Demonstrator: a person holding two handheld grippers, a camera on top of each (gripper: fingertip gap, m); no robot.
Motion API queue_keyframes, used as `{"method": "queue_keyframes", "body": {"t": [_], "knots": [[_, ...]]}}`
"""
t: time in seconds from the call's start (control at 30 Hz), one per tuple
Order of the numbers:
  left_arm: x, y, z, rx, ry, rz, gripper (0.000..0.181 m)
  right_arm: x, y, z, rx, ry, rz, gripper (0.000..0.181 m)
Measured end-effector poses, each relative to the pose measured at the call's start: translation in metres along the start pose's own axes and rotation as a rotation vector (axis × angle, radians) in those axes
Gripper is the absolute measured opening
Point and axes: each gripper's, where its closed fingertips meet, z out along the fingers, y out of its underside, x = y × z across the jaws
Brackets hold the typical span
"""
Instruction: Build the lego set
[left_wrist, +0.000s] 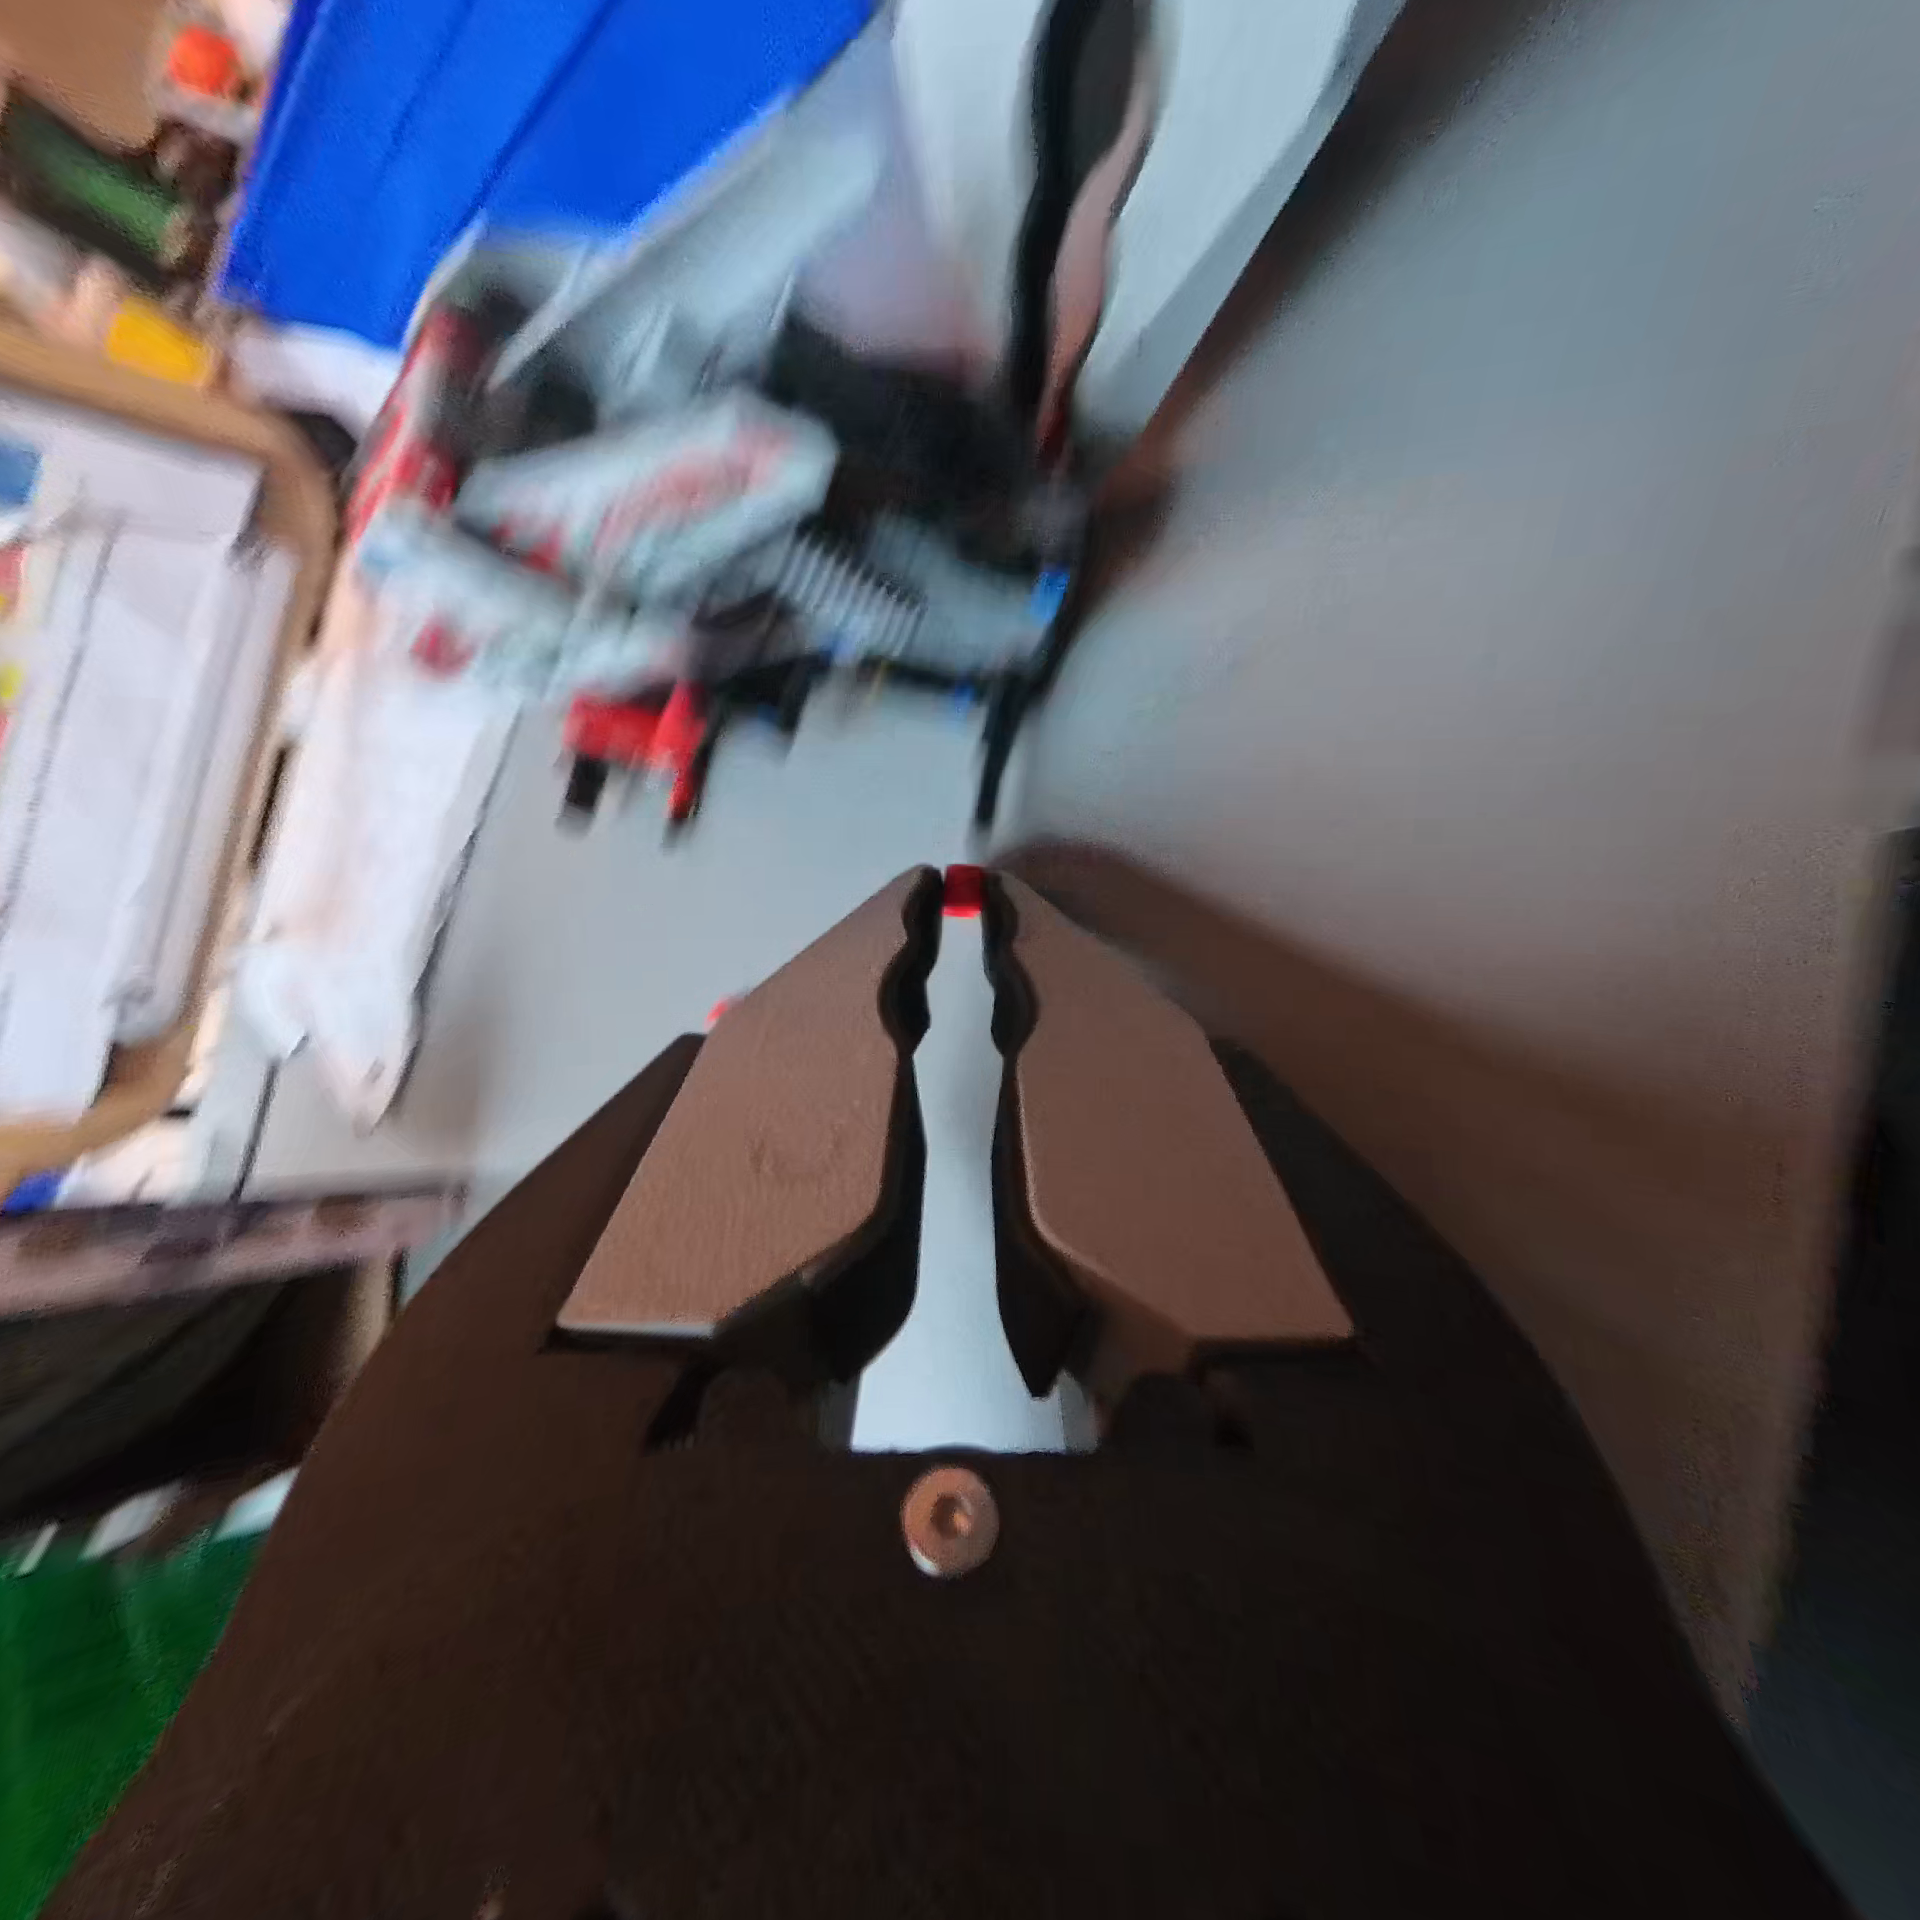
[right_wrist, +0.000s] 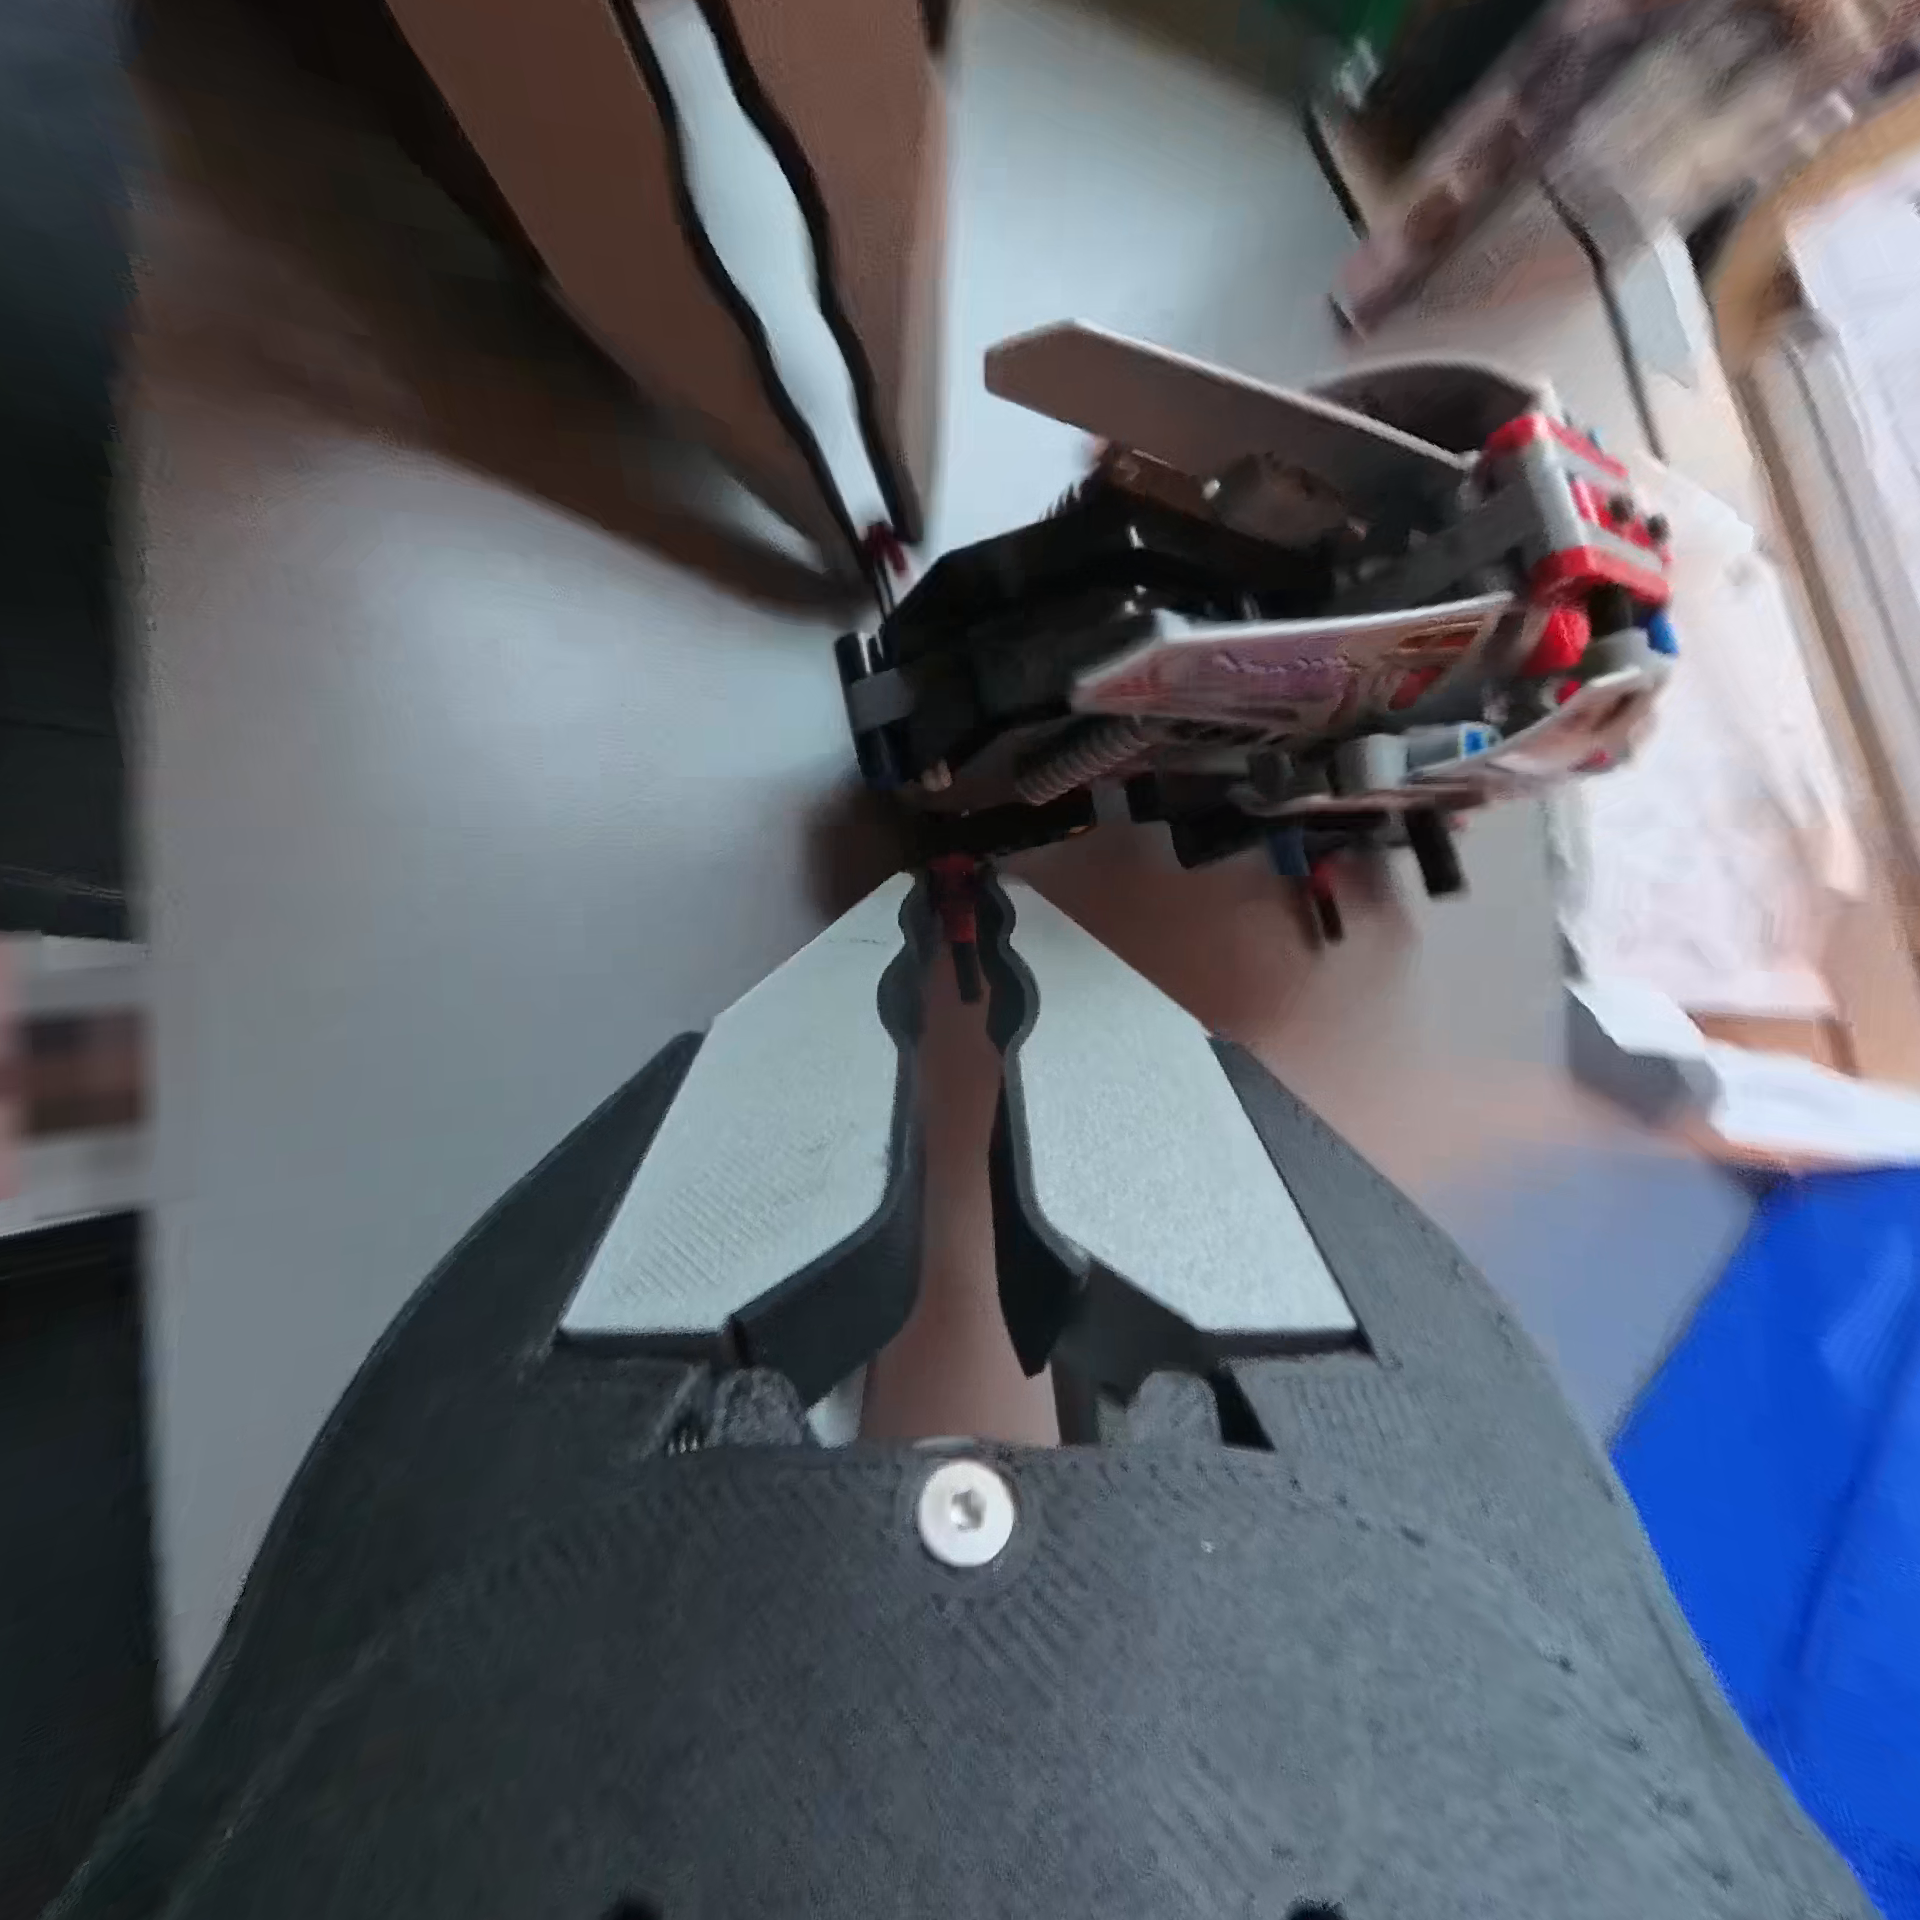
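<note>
While the lego model (right_wrist: 1247, 644) fills the frame centre of the right wrist view, its lower pin is clamped by the right gripper (right_wrist: 958, 914). A small red piece (left_wrist: 962, 891) is pinched in the nearly closed left gripper (left_wrist: 962, 904), frame centre.

White table (left_wrist: 644, 935); blurred lego model (left_wrist: 665, 540), blue bin (left_wrist: 499, 135), paper booklet (left_wrist: 114, 727) lying on it.

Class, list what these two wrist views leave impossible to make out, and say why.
- Left wrist view: motion blur smears the lego model.
- Left wrist view: the left gripper covers most of the small red piece, hiding its shape.
- Right wrist view: the right gripper hides how its red-and-black pin joins the model.
</note>
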Motion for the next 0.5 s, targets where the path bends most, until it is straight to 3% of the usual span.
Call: {"method": "queue_keyframes", "body": {"t": [0.07,0.13,0.23,0.37,0.5], "knots": [[-0.018,0.029,-0.011,-0.041,-0.015,-0.09,0.006,0.011,0.012,-0.009,0.006,0.004,0.06,0.005],[-0.011,0.023,-0.022,0.039,0.08,-0.13,0.006,0.013,0.007,-0.014,0.07,-0.043,0.115,0.005],[-0.01,0.027,-0.017,-0.013,0.004,-0.054,0.006,0.011,0.004,-0.013,0.078,-0.04,0.086,0.006],[-0.015,0.017,-0.008,-0.008,-0.088,0.02,0.009,-0.006,0.001,-0.01,0.07,-0.087,-0.011,0.006],[0.002,-0.013,-0.005,0.084,0.018,-0.003,0.026,-0.012,-0.005,-0.011,0.096,-0.117,-0.022,0.006]]}}
